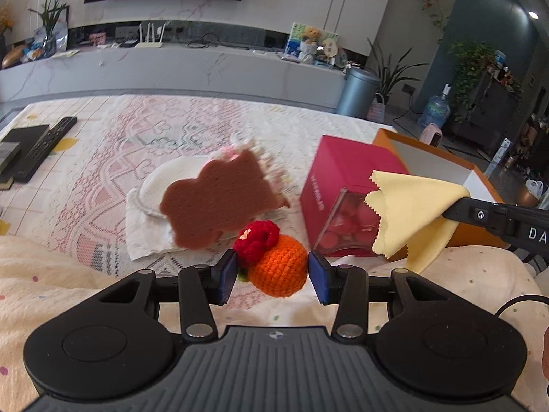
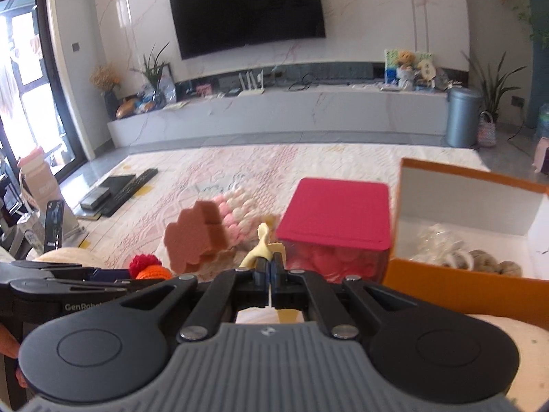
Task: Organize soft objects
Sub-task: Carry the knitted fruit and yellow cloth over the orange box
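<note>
My left gripper [image 1: 272,271] is open, its blue pads on either side of an orange crocheted ball with a red flower [image 1: 278,267]; contact is unclear. My right gripper [image 2: 271,269] is shut on a pale yellow cloth [image 2: 262,247], which hangs from it in the left wrist view [image 1: 411,213], in front of the orange box [image 1: 442,161]. A brown cloud-shaped sponge [image 1: 216,202] leans on a pink and white fluffy item [image 2: 236,213]. The orange box [image 2: 473,274] holds white and brown soft items [image 2: 480,261].
A pink-lidded clear box [image 2: 334,219] with pink contents stands between the sponge and the orange box. A white pad and tissue [image 1: 151,206] lie left of the sponge. A remote and black items [image 1: 37,151] lie at the far left of the patterned cover.
</note>
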Demonstrator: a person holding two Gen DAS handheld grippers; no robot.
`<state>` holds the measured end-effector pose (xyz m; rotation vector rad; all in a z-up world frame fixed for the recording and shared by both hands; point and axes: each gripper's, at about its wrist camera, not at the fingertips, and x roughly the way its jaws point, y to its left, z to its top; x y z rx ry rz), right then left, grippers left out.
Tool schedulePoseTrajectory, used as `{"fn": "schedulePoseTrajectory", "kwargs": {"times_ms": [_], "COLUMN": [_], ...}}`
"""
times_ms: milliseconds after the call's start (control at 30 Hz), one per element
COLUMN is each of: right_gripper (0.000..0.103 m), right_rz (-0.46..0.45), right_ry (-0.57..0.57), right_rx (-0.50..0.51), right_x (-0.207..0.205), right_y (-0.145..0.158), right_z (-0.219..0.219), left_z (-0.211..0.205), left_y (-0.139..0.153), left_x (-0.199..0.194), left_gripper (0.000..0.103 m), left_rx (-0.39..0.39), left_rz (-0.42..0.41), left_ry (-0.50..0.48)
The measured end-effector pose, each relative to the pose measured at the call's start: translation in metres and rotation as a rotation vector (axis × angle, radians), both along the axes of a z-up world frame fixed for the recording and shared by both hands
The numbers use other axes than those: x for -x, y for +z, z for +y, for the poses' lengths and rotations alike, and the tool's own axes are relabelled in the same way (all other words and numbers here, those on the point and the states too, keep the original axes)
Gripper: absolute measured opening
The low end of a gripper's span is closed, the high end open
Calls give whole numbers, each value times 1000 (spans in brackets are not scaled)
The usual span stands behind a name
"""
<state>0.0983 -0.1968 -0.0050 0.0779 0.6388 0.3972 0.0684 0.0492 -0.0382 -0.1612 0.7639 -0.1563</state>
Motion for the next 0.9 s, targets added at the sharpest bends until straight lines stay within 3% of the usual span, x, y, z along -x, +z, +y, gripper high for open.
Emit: {"fn": "schedulePoseTrajectory", "kwargs": {"times_ms": [500, 900], "right_gripper": [0, 0], "right_rz": [-94, -142], "right_ry": [-114, -199], "right_rx": [-3, 41], "right_x": [16, -6], "right_y": [31, 55], "right_z": [-71, -121], "left_z": [-76, -139], "left_y": [46, 60], "left_x": [-6, -61], "left_gripper": [51, 51], "left_rx": [12, 29], "left_rz": [-129, -155], "left_ry": [-170, -334]}}
